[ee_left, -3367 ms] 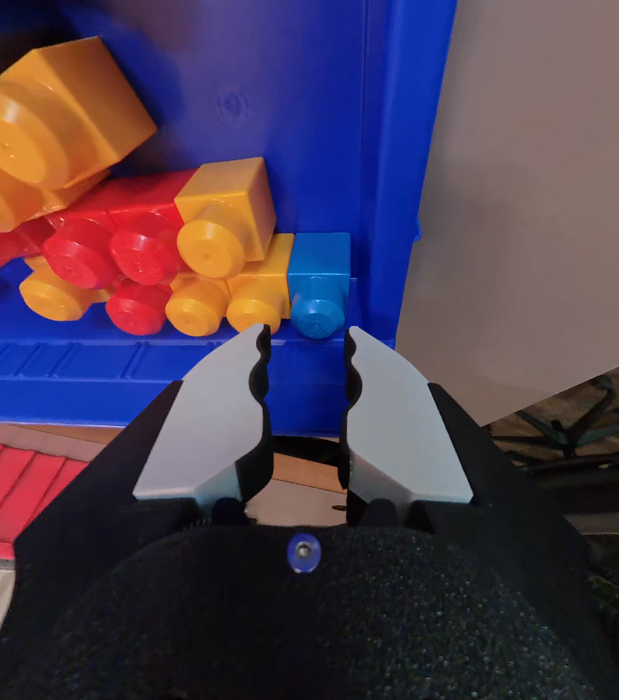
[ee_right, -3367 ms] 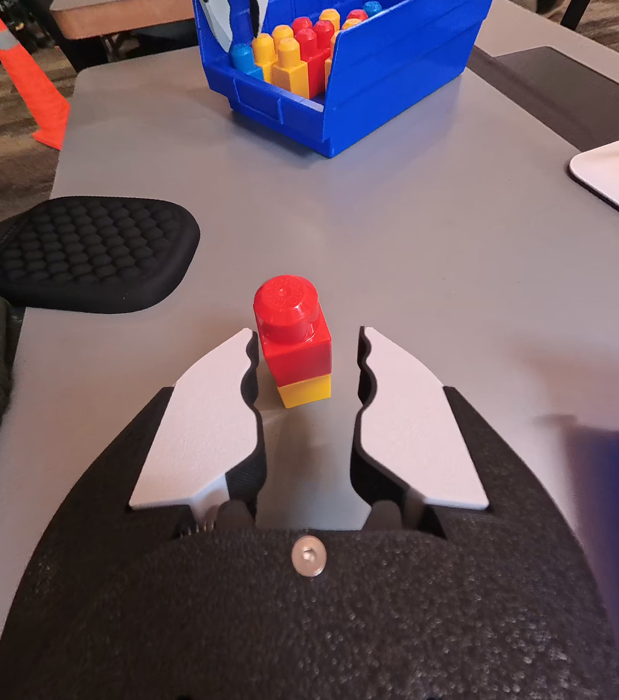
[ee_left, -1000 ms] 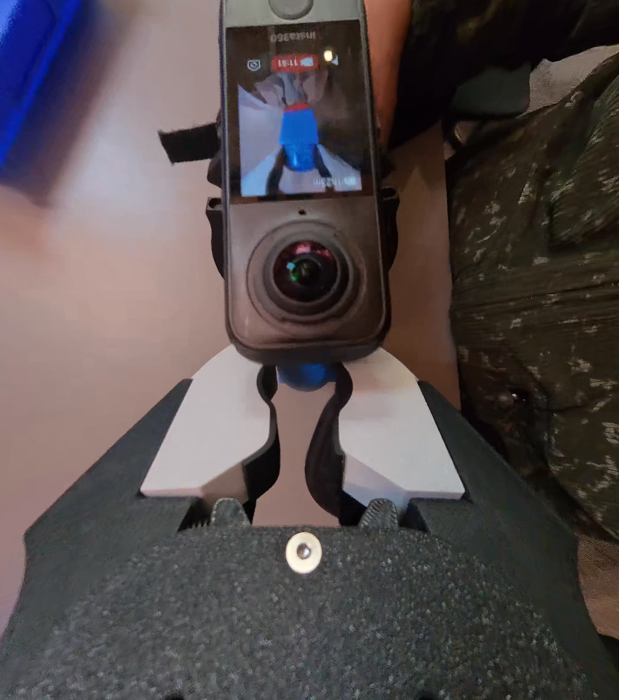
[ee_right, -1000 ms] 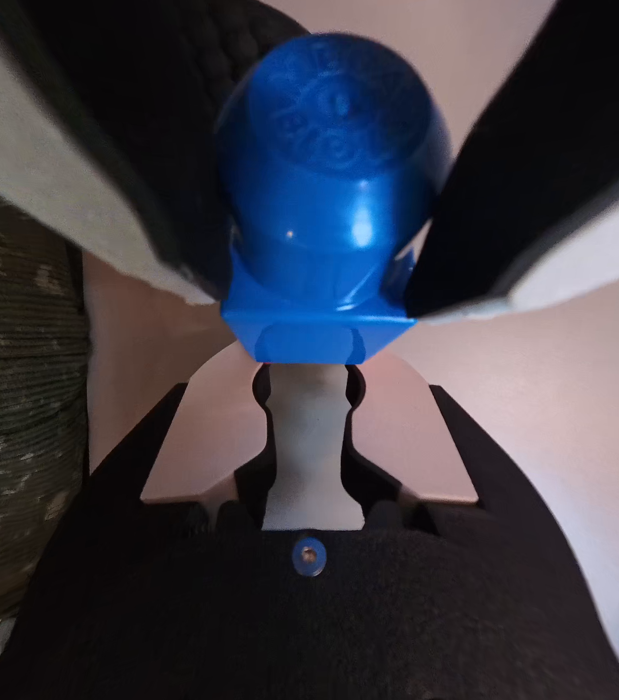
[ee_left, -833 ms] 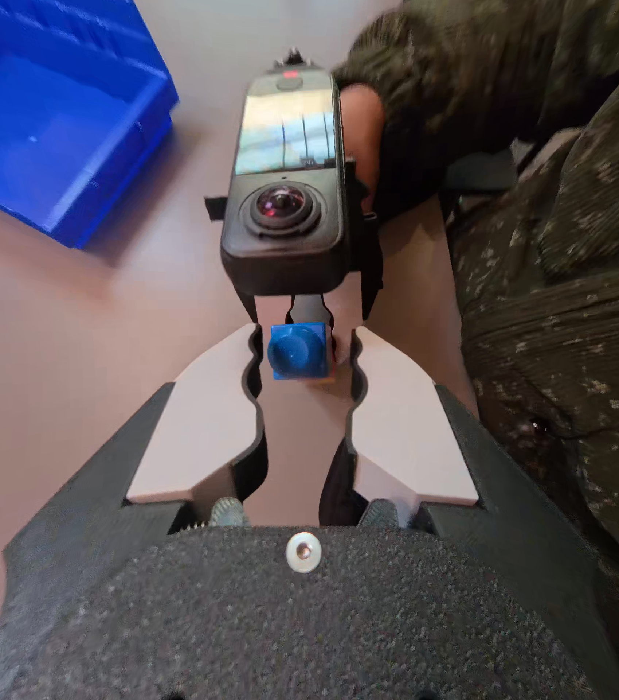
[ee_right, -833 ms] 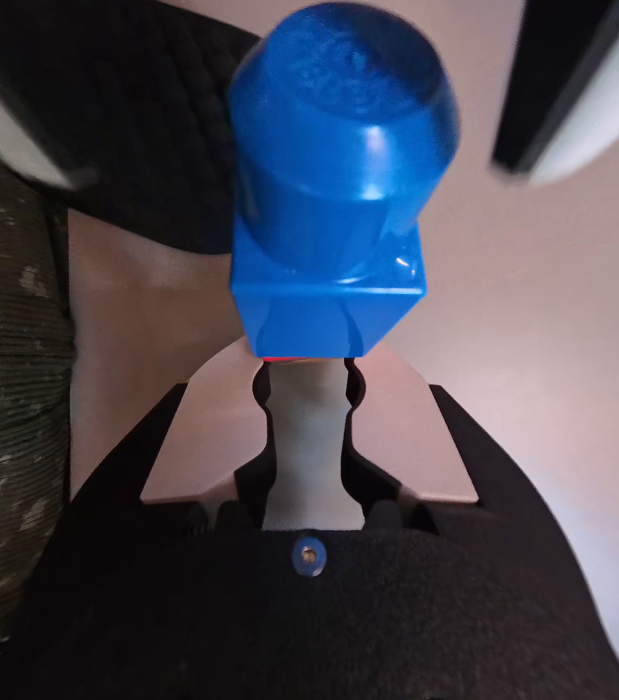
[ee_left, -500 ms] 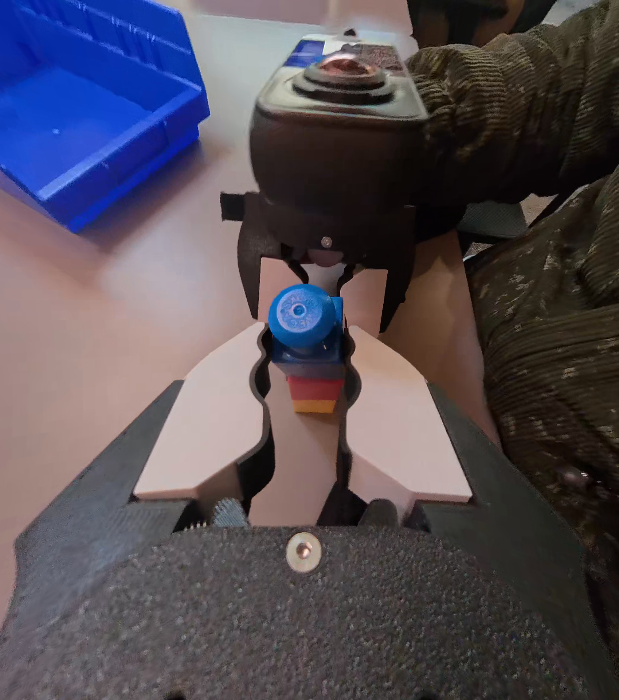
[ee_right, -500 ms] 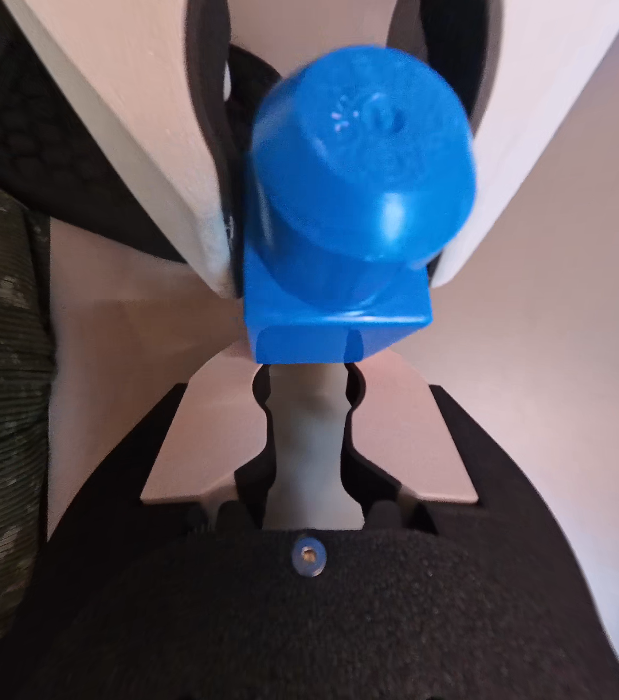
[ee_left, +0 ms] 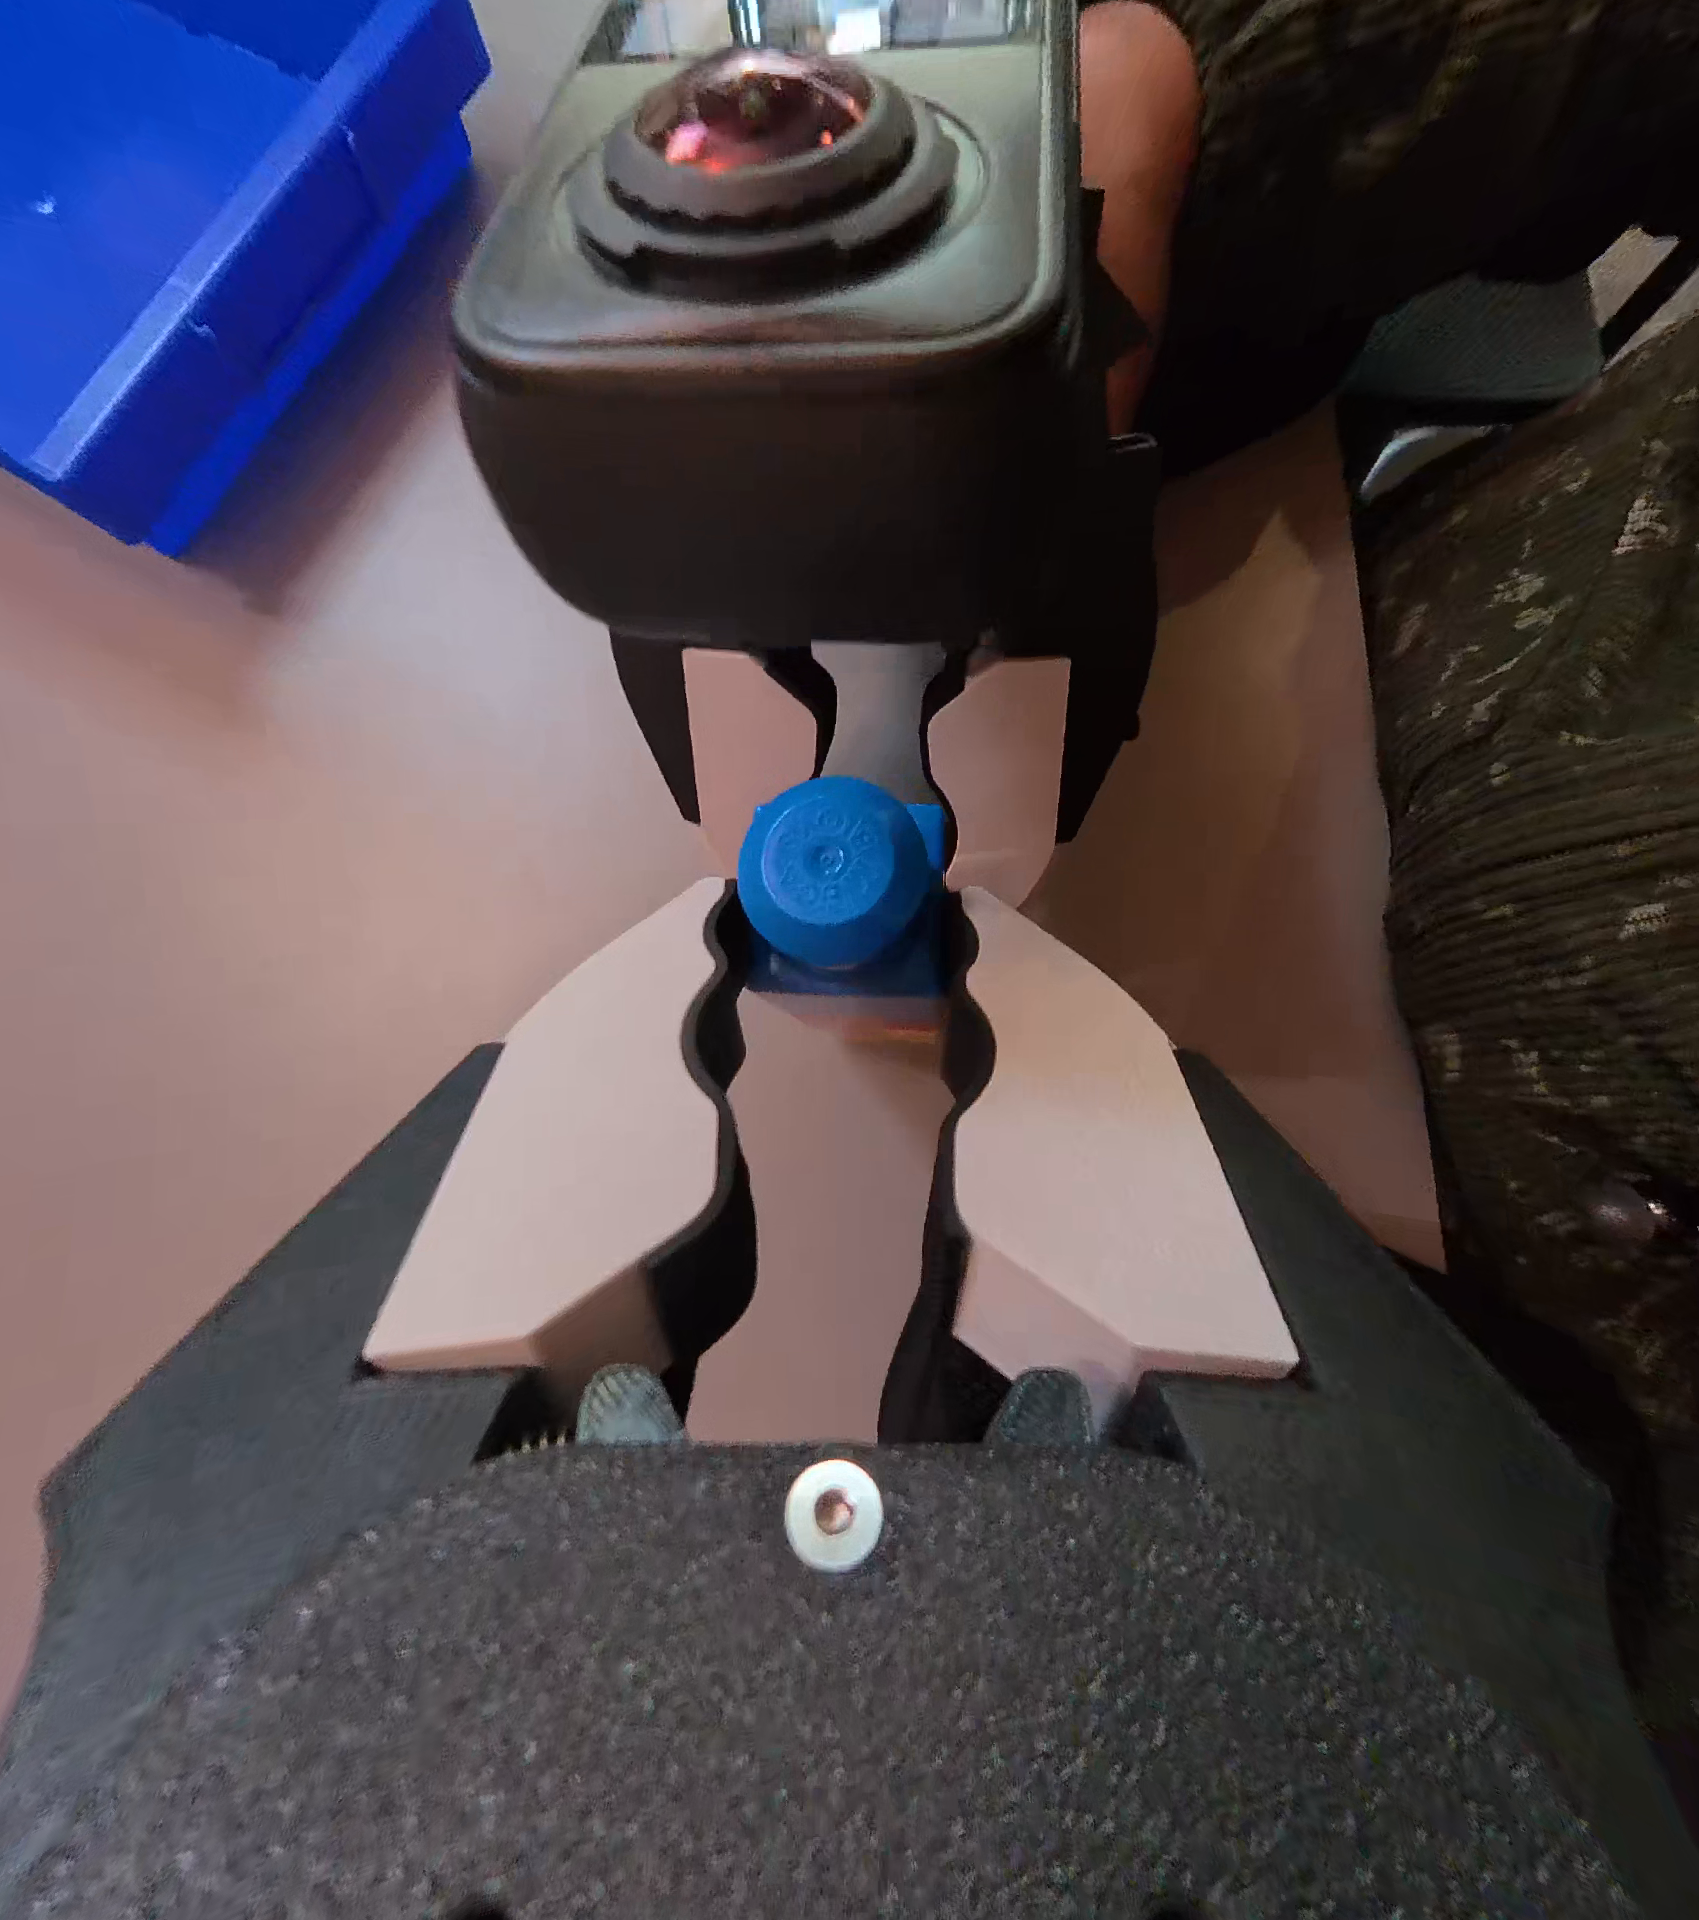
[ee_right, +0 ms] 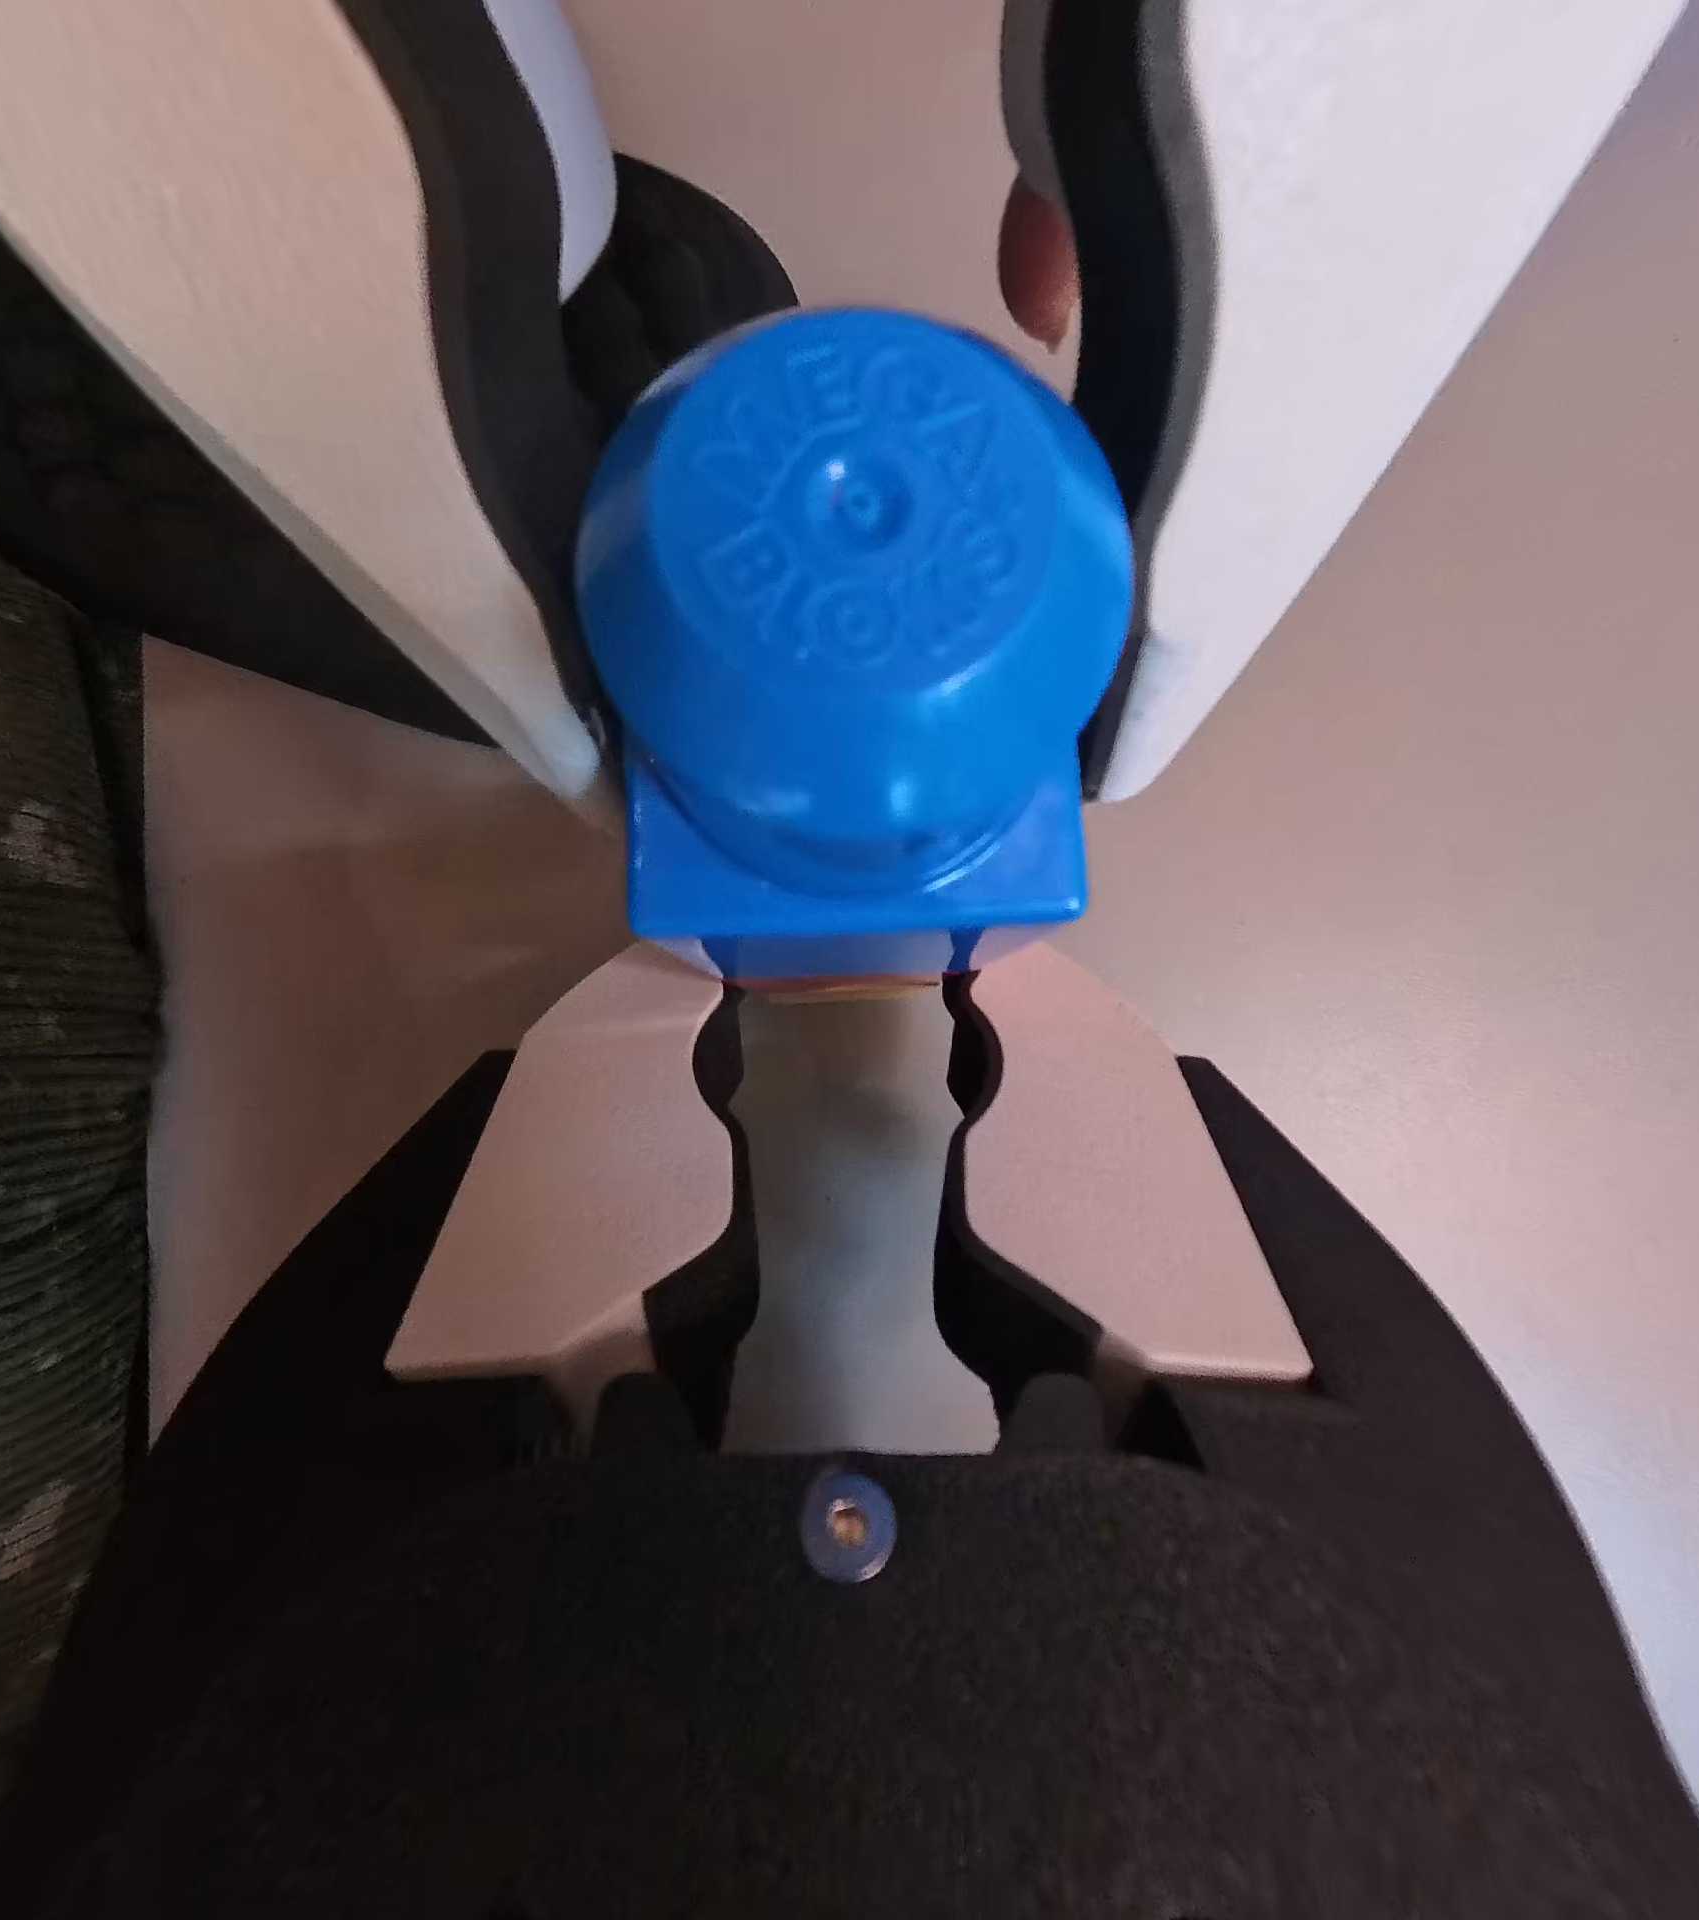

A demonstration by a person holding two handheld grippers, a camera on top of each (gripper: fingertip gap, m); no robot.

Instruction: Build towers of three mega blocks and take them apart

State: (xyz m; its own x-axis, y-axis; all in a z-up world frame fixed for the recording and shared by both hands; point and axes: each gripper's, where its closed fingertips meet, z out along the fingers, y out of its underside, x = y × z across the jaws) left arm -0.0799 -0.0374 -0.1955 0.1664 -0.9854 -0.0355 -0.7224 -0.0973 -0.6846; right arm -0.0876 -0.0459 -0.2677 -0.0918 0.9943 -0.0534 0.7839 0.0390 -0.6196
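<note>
In the left wrist view, the left gripper [ee_left: 840,914] sits at the centre of the frame with its jaws closed on the square base of the blue block [ee_left: 837,883], one tip pressed to each side. That block tops a short tower; a thin strip of red or orange shows just under it, blurred, so the lower blocks are hard to tell apart.

Facing it from the upper middle of the frame is the right gripper [ee_left: 876,821], its black body carrying a camera [ee_left: 783,260] above. In the right wrist view its own jaws [ee_right: 840,997] reach under the blue block [ee_right: 855,665] at mid-frame; they stand narrowly apart around the hidden lower part of the tower, and whether they press on it cannot be told.

The tower stands on the pale table [ee_left: 201,883]. A blue bin [ee_left: 149,239] lies at the upper left of the left wrist view. A dark green sleeve [ee_left: 1603,831] fills the right edge.
</note>
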